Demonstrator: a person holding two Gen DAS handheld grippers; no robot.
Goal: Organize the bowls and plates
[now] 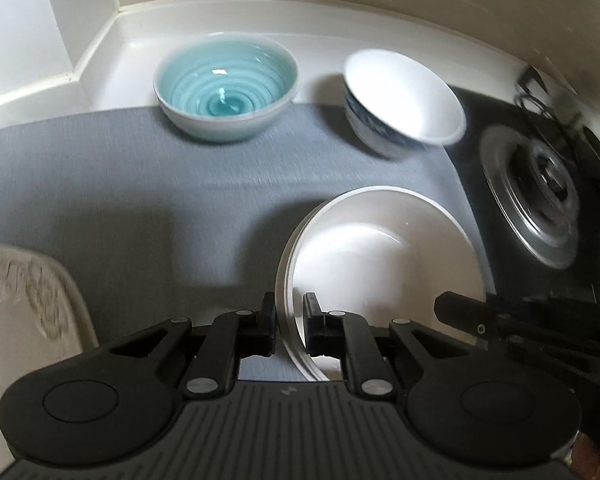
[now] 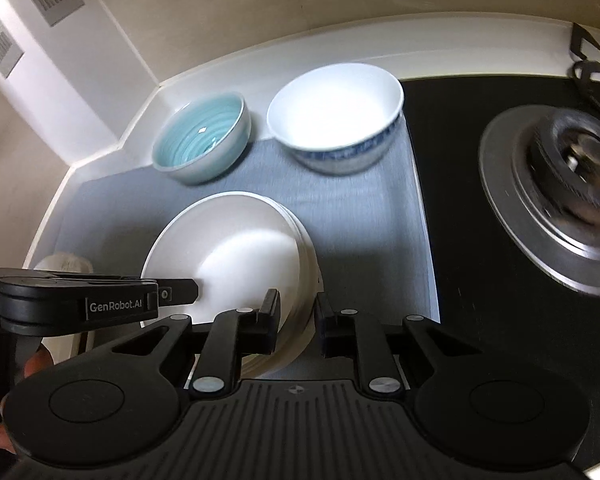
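Note:
A stack of white plates sits over the grey mat. My left gripper is shut on the stack's left rim, one pad inside and one outside. It also shows in the right wrist view as the left gripper at the stack's left edge. My right gripper is shut on the stack's right rim, and the right gripper is visible at the right edge of the left wrist view. Behind stand a teal bowl and a white bowl with blue pattern.
A black hob with a metal burner borders the mat on the right. A cream embossed dish lies at the mat's left. White counter walls close off the back and the left corner.

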